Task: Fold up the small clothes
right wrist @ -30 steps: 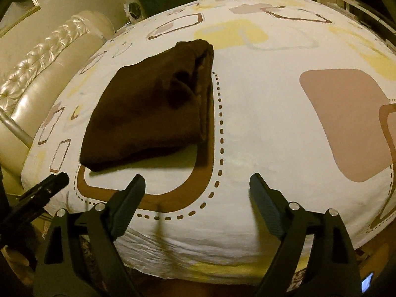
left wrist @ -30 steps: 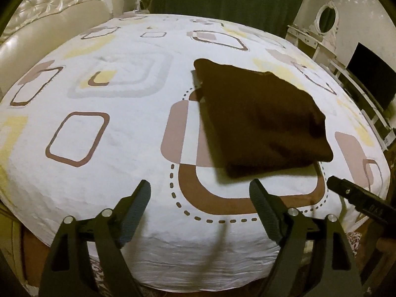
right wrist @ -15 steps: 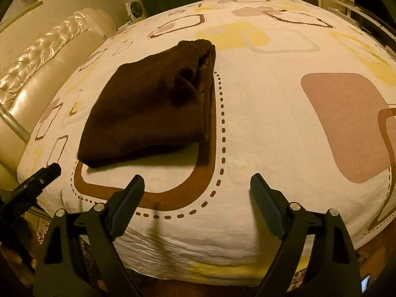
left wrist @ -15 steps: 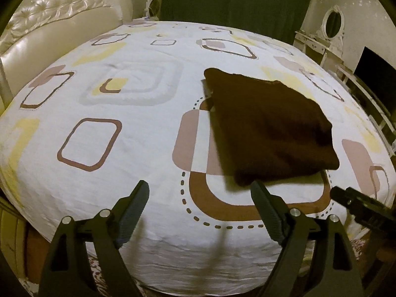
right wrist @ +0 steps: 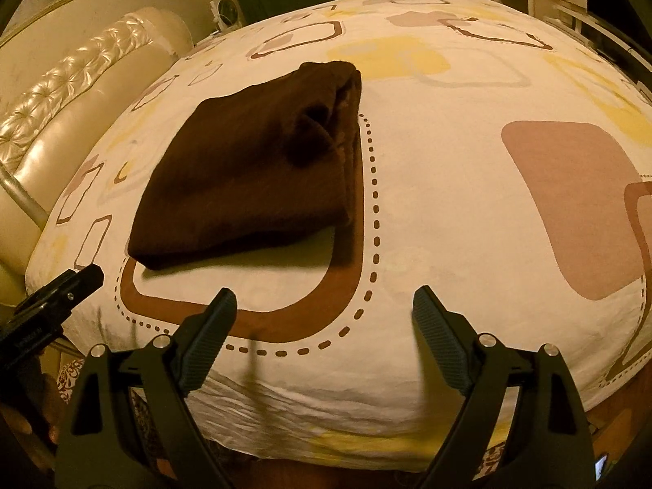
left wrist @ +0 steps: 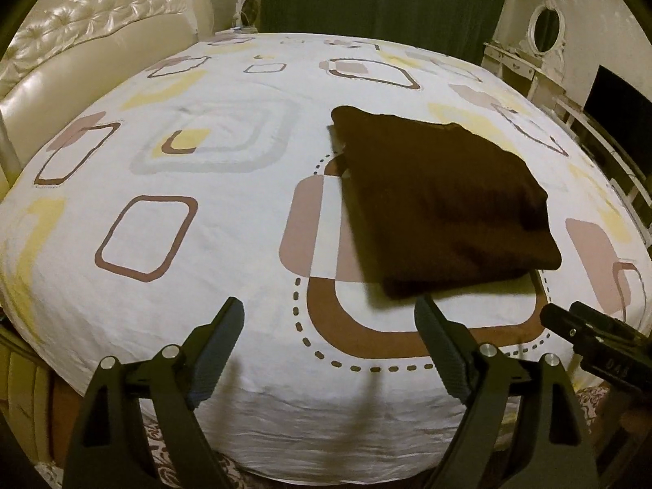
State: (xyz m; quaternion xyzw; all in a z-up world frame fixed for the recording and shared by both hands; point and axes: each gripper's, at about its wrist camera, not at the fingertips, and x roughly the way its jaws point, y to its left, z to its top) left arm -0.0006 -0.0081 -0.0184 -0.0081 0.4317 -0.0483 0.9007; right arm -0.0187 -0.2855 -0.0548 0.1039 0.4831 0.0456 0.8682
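Left gripper (left wrist: 328,322): jaws spread wide, nothing between them, poised above the near edge of the bed. Right gripper (right wrist: 324,311): jaws likewise spread and empty, over the same edge. Both are clear of the folded dark brown garment (left wrist: 440,199), which lies flat on the patterned bedsheet (left wrist: 212,220), partly covering a brown rounded-square motif. A tufted cream headboard (left wrist: 98,40) stands at left.
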